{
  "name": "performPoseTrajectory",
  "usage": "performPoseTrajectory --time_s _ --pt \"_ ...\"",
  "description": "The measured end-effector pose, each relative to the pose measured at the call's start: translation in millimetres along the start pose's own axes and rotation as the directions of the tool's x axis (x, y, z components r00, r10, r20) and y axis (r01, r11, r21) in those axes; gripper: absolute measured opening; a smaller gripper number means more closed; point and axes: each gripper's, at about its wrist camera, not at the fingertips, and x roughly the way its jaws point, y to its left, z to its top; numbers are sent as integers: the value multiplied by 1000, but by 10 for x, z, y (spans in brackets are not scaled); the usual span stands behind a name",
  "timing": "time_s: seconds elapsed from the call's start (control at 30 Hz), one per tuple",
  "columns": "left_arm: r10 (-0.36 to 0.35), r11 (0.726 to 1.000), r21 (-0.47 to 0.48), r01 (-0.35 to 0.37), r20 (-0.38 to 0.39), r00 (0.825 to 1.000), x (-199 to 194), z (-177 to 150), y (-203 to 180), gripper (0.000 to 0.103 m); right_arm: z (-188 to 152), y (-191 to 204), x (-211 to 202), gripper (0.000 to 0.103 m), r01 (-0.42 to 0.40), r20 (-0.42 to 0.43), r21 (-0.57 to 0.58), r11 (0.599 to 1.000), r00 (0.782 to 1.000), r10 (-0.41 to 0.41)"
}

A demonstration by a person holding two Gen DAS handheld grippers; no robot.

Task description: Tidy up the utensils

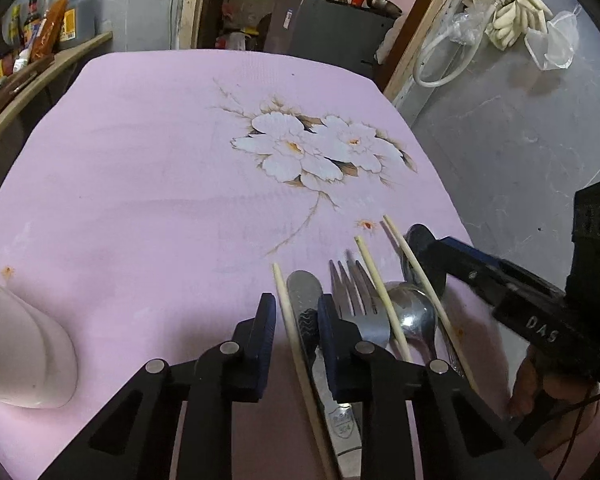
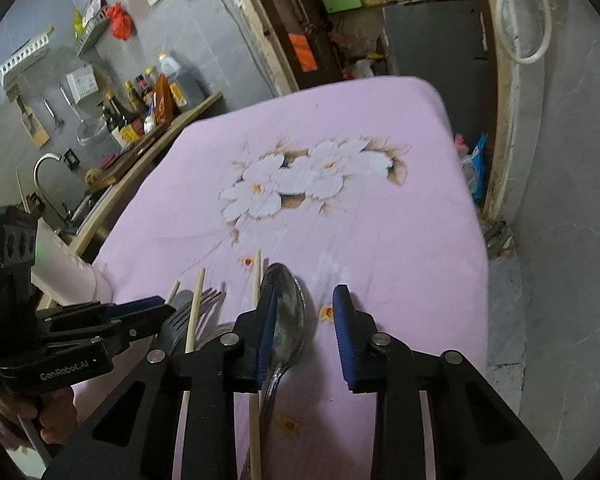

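Black linkage arms filled the bottom of both wrist views, because you had brought each claw low over the pile of utensils on the pink tablecloth (image 1: 140,184).

Your left gripper (image 1: 296,320) stood with its jaws partly apart, and between them lay the knife (image 1: 306,300) and one chopstick (image 1: 282,300). The pads did not seem to press on either, so I judged it as not yet gripping. The fork (image 1: 356,292) lay just outside its right finger, beside a second chopstick (image 1: 374,276).

Your right gripper (image 2: 306,320) also had its jaws partly apart, around the bowl of the large spoon (image 2: 290,312). The left pad (image 2: 269,320) was against the edge of the spoon and the right pad was clear of it, so the spoon was not clamped.

A smaller spoon (image 1: 414,312) lay under the third chopstick (image 1: 416,268). All utensils were side by side and nearly parallel, probably laid so for sorting. The white cup (image 1: 24,348) at the left edge was perhaps their destination; I cannot be sure.
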Motion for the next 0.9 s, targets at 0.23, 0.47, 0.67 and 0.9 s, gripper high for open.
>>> performPoseTrajectory --time_s 0.23,0.47,0.67,0.9 --pt "-16 998 -57 14 -25 1000 6 70 65 10 14 38 33 23 4 -34 -34 999 999 -5" --pt "-62 993 -103 55 -70 996 36 122 122 6 107 100 27 12 27 -96 -110 994 995 -38" --pt "-88 989 -121 82 -44 995 -140 178 121 5 140 145 -180 2 40 -68 -104 994 997 -47" --pt "-114 993 -36 116 42 993 -615 245 27 5 166 289 -648 2 160 54 -124 979 987 -154"
